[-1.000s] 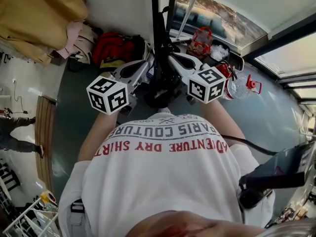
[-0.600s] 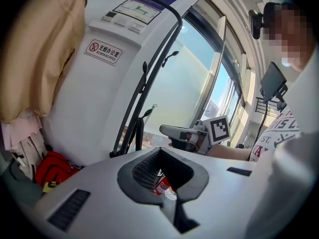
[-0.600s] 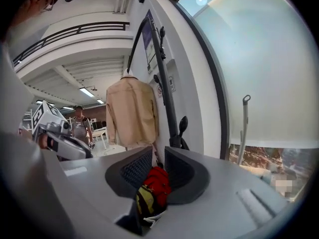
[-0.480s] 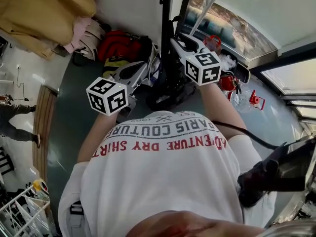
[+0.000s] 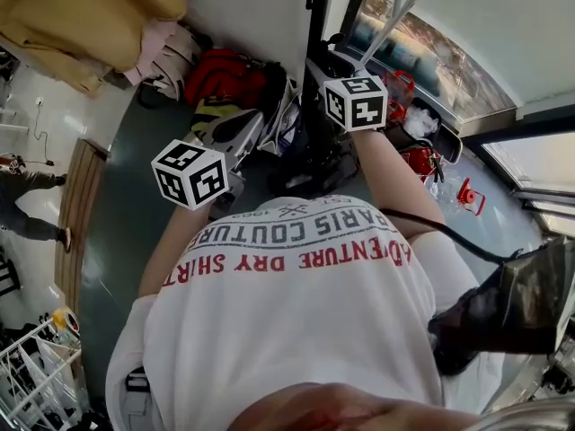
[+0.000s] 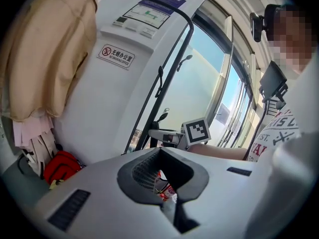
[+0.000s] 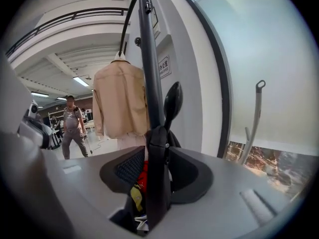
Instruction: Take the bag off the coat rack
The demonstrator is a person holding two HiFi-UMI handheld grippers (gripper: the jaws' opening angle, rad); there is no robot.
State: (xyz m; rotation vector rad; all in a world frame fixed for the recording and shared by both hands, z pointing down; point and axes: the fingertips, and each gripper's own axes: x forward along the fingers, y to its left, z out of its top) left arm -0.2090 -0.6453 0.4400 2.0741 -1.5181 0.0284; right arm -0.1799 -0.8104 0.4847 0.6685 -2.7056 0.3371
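The coat rack's black pole (image 5: 316, 16) rises at top centre, and a black bag (image 5: 310, 164) hangs low against it. My right gripper (image 5: 316, 64) reaches up to the pole. In the right gripper view the pole (image 7: 149, 59) and a hook (image 7: 172, 101) fill the middle. A black strap (image 7: 157, 193) runs down between the jaws of the right gripper (image 7: 155, 180), which have just been opening and stand wide. I cannot tell if a pad touches the strap. My left gripper (image 5: 244, 128) (image 6: 162, 180) waits lower left, open and empty.
A tan coat (image 5: 81, 16) (image 7: 119, 98) hangs at the left, with a red bag (image 5: 225, 74) (image 6: 62, 166) on the floor below it. Red items (image 5: 422, 160) lie by the window. A person (image 7: 74, 123) walks in the hall. A wire basket (image 5: 36, 375) stands at bottom left.
My right gripper has climbed from beside the black bag up to the rack's pole. The left gripper has drifted slightly left and up the picture.
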